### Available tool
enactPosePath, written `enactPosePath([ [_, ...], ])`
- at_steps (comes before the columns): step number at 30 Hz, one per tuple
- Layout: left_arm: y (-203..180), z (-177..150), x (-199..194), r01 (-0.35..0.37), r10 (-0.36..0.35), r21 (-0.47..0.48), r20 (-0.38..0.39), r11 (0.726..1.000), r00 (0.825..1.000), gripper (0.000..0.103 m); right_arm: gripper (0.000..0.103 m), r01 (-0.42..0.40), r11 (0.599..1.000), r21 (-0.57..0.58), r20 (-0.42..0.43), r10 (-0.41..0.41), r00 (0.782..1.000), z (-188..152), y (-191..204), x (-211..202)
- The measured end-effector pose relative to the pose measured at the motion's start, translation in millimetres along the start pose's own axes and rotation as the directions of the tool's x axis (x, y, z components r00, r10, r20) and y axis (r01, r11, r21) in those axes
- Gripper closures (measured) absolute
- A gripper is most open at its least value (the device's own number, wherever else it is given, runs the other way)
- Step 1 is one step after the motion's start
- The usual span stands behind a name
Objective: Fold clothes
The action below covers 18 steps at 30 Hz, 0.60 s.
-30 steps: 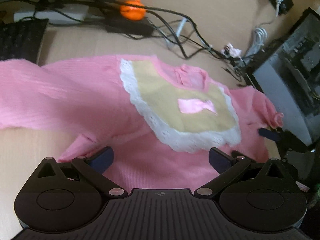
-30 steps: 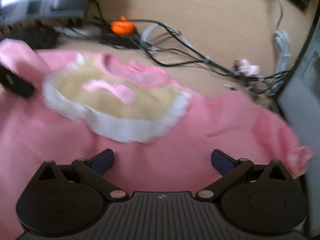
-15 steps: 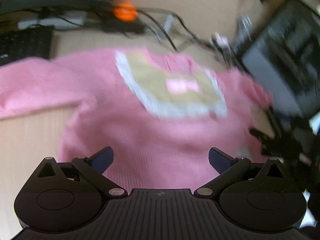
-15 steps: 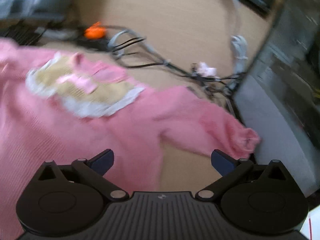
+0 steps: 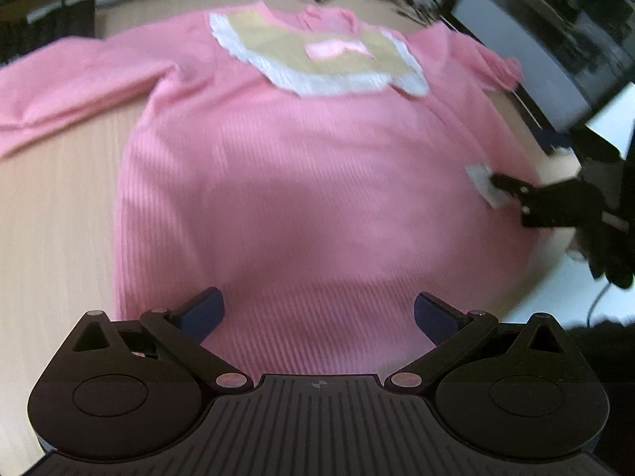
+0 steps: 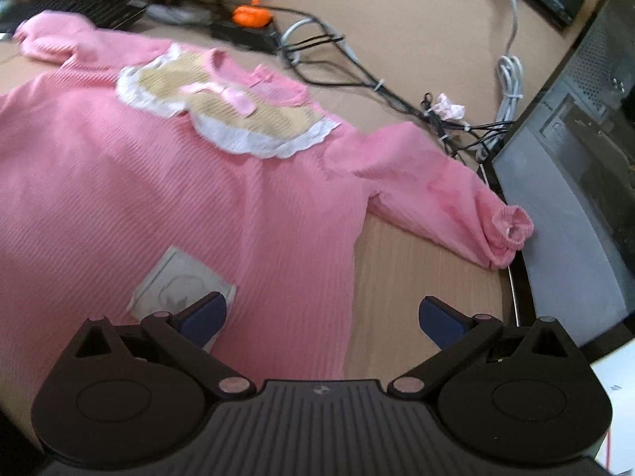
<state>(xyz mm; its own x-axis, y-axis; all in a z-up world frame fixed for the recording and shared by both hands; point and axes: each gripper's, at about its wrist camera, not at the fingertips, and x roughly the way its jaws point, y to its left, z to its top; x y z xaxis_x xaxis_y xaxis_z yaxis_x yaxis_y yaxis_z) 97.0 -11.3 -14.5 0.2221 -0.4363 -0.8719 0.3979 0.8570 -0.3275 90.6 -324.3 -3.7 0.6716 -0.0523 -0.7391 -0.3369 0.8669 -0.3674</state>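
The sweater (image 5: 301, 182) lies spread flat on the table (image 5: 51, 214), collar (image 5: 317, 55) at the far end, one sleeve (image 5: 75, 79) stretched out to the left, the other sleeve (image 6: 444, 194) to the right, its cuff just beside the computer case (image 6: 563, 182). A tag (image 6: 178, 285) rests on the sweater's right side. Behind the collar run cables (image 6: 357, 75), with a keyboard (image 5: 47, 27) at far left.

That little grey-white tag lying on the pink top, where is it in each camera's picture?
Left wrist view: the tag lies at the right edge of the pink top, just ahead of the right gripper.
Right wrist view: the tag lies low and left, beside the left fingertip.
Shared landmark: the lace-edged beige bib.
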Motion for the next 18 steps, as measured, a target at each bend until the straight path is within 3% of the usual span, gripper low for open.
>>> enactPosePath([
  [2,3.1,1.0,-6.7,0.027,-0.027,-0.017,-0.018,0.999,0.999,0.0,0.0,-0.03,0.999,-0.035,-0.033,0.029,0.999,0.8,-1.4,-3.9],
  [4,7.9,12.7,-17.7,-0.008,0.008,-0.014,0.027,1.0,1.0,0.0,0.0,-0.051,0.997,-0.062,-0.036,0.049,0.998,8.0,-4.6,-4.4],
  [6,7.1,34.0,-27.1,-0.108,0.104,0.032,0.112,0.994,0.988,0.0,0.0,-0.045,0.998,-0.051,0.007,0.045,0.999,23.4,-9.4,-3.3],
  [7,2.6,45.6,-29.0,-0.185,0.172,0.066,0.159,0.981,0.972,0.0,0.0,-0.034,0.999,-0.024,0.039,0.034,0.999,34.7,-11.8,-1.2],
  [9,-10.4,67.8,-21.1,-0.37,0.327,0.151,0.249,0.917,0.912,0.0,0.0,-0.002,1.0,0.028,0.107,-0.001,0.994,59.0,-12.7,6.5],
  [10,-16.9,77.7,-12.8,-0.461,0.396,0.198,0.296,0.865,0.869,0.0,0.0,0.005,1.0,0.022,0.128,-0.008,0.992,68.3,-8.6,14.2],
  [11,-20.1,86.4,-2.1,-0.513,0.431,0.248,0.318,0.822,0.844,0.0,0.0,0.013,1.0,0.016,0.149,-0.015,0.989,77.7,-4.6,21.9],
  [13,-21.9,101.4,21.2,-0.574,0.478,0.335,0.328,0.747,0.815,0.0,0.0,0.028,0.999,-0.032,0.154,-0.022,0.988,90.7,7.6,42.8],
  [16,-12.9,110.1,52.1,-0.634,0.559,0.408,0.301,0.657,0.773,0.0,0.0,0.036,0.988,-0.148,0.136,-0.016,0.991,93.8,24.9,65.4],
  [18,-0.1,110.9,59.9,-0.662,0.585,0.404,0.312,0.631,0.749,0.0,0.0,0.072,0.98,-0.188,0.162,-0.041,0.986,89.4,22.6,67.5],
])
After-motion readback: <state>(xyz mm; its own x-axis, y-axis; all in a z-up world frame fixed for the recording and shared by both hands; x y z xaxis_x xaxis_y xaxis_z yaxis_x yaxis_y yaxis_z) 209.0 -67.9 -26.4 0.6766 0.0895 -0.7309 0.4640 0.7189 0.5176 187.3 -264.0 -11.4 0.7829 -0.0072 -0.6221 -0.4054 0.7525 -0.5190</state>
